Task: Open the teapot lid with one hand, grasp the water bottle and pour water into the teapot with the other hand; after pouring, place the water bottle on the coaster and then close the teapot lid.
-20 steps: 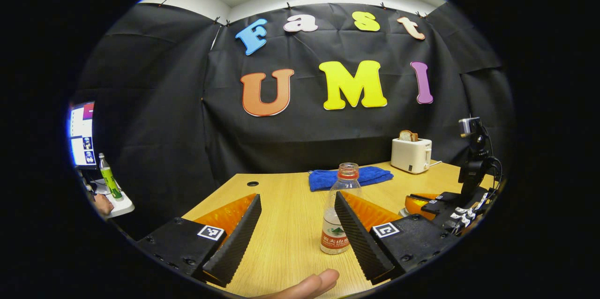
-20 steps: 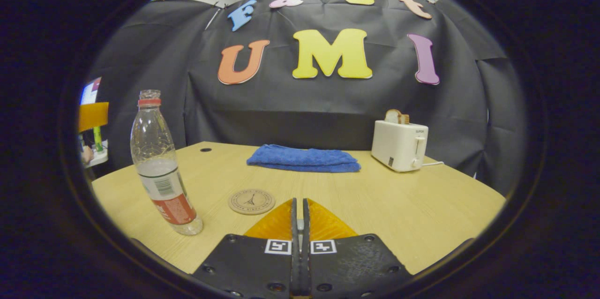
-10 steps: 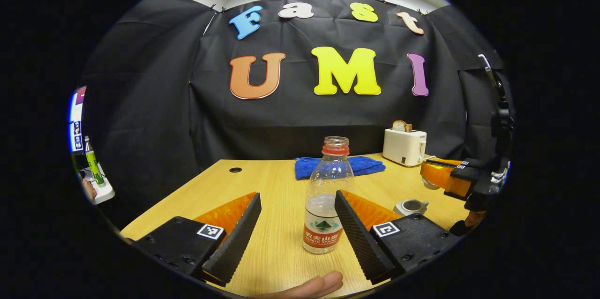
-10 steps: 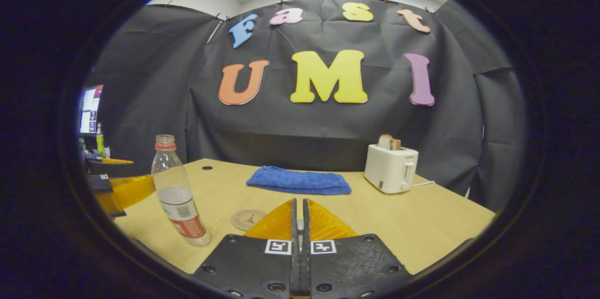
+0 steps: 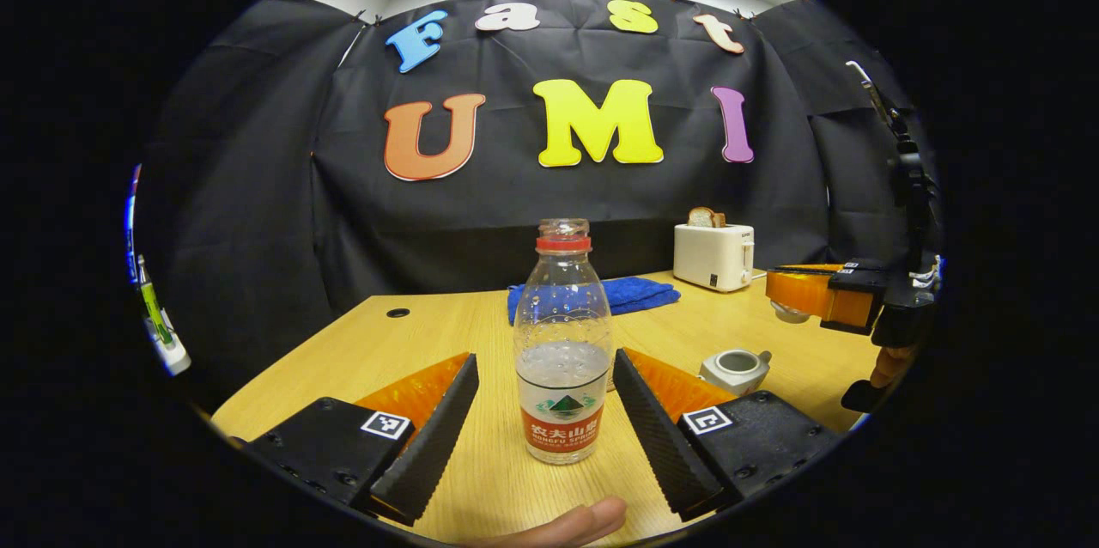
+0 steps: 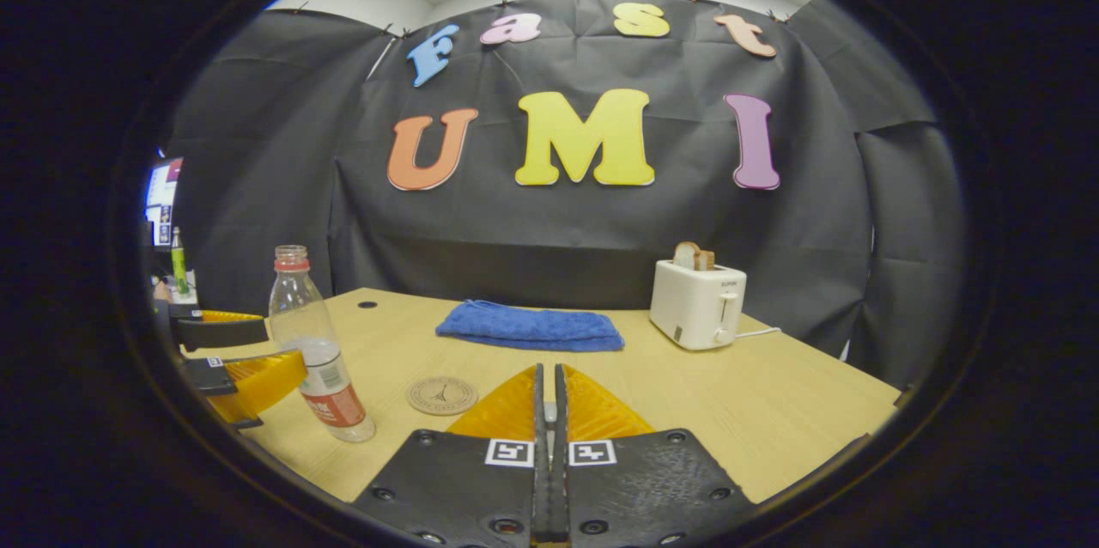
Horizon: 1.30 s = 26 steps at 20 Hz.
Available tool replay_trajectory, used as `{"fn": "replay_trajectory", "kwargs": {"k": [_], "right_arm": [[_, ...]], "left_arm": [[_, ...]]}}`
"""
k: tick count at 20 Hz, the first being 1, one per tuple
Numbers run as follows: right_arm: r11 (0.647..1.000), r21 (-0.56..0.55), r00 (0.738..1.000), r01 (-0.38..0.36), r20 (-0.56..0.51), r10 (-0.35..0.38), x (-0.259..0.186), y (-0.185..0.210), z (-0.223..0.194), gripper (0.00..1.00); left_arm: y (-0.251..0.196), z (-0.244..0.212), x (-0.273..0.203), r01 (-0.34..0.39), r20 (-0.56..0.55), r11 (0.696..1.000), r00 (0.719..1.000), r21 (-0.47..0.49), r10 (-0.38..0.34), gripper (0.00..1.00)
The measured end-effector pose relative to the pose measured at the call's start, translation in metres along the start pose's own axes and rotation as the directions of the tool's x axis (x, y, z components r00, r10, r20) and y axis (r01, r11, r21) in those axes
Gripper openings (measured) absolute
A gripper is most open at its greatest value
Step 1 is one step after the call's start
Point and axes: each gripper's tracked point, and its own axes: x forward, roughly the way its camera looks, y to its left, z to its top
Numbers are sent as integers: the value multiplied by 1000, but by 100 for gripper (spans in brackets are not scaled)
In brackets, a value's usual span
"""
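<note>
The left gripper (image 5: 545, 411) is spread wide, the bottle (image 5: 562, 346) centred between its fingers, untouched. It should be clamped at the label. The right gripper (image 6: 547, 411) is clenched; what it grips cannot be told.

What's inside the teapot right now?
In the left gripper view the teapot stands lidless beside the water bottle, its mouth open. Its inner wall looks dark and bare; the bottom is hidden by the rim, so any water can't be seen.
</note>
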Motion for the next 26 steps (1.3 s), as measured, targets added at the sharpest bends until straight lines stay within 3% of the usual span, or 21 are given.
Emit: {"fn": "replay_trajectory", "kwargs": {"k": [5,8,15,18,21,26], "right_arm": [[1000,-10,1000,-11,16,11,-1,1,3,0],[999,-25,999,-22,44,23,-4,1,6,0],[1000,-7,999,-13,48,14,-4,-12,8,0],[1000,-18,999,-4,50,4,-4,-15,7,0],[1000,-9,999,-2,49,2,-7,-18,8,0],[1000,-5,1000,-25,8,25,-9,-29,4,0]], "left_arm": [[-10,-11,15,24,46,999,999,-33,-22,99],[-4,-17,21,-16,39,1000,999,-17,16,99],[-8,-22,34,-4,10,1000,1000,5,4,96],[-13,-22,38,12,-12,1000,1000,-3,-12,81],[-9,-9,28,-15,12,1000,1000,-5,15,79],[2,3,8,-119,0,986,993,113,119,78]]}}
